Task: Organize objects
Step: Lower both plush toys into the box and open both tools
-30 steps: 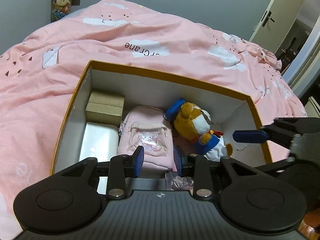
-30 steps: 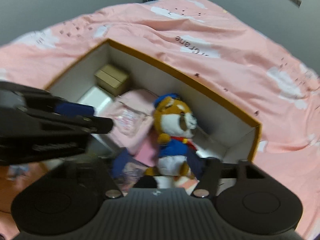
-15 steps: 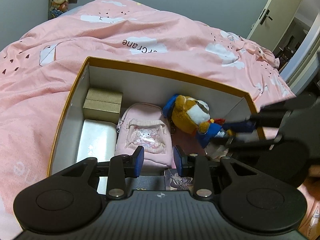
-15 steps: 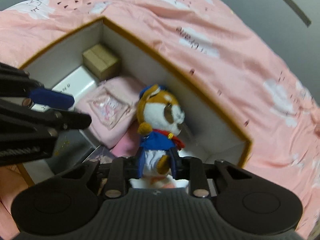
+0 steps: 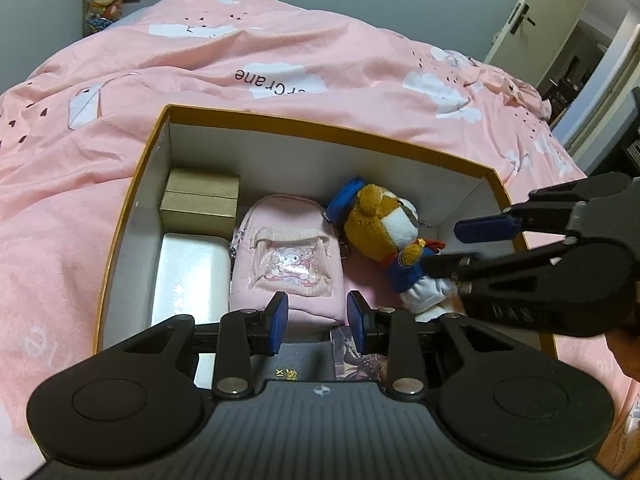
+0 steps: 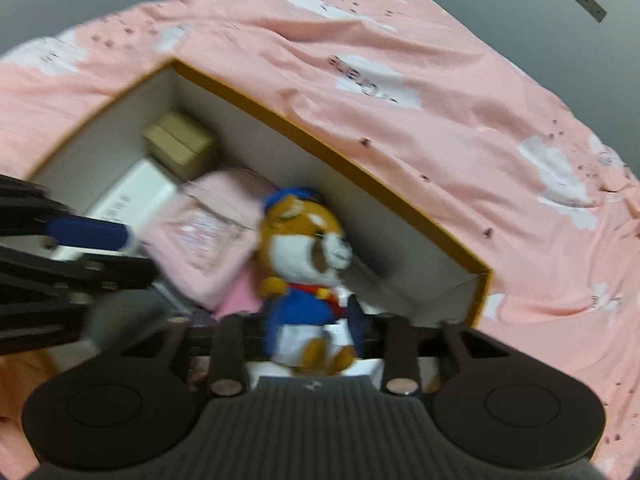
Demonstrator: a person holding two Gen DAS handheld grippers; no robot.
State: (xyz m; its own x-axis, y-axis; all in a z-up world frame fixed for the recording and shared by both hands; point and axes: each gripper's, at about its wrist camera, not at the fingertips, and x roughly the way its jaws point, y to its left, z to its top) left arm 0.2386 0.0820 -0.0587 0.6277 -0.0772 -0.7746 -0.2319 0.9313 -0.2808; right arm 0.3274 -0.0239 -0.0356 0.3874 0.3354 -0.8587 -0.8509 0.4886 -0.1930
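An orange-rimmed cardboard box [image 5: 320,124] [image 6: 360,176] lies on a pink bed. In its right part a brown plush dog [image 5: 384,232] [image 6: 304,240] in a blue jacket and cap leans toward the back wall. My right gripper [image 6: 312,320] [image 5: 468,246] straddles the plush's lower body. Its jaws are opening, and the upper pad stands off the toy. My left gripper [image 5: 316,316] hovers open and empty over the near end of a pink pouch [image 5: 288,252] [image 6: 208,232].
A brown carton [image 5: 200,200] and a white box [image 5: 188,276] fill the left side of the box. A dark book [image 5: 304,360] lies under my left fingers. Pink bedding [image 5: 280,40] surrounds the box. A door [image 5: 532,20] stands at the far right.
The right gripper reached into the box and closed on the plush's lower body, then spread its fingers again. The plush has shifted slightly. The left gripper stayed put.
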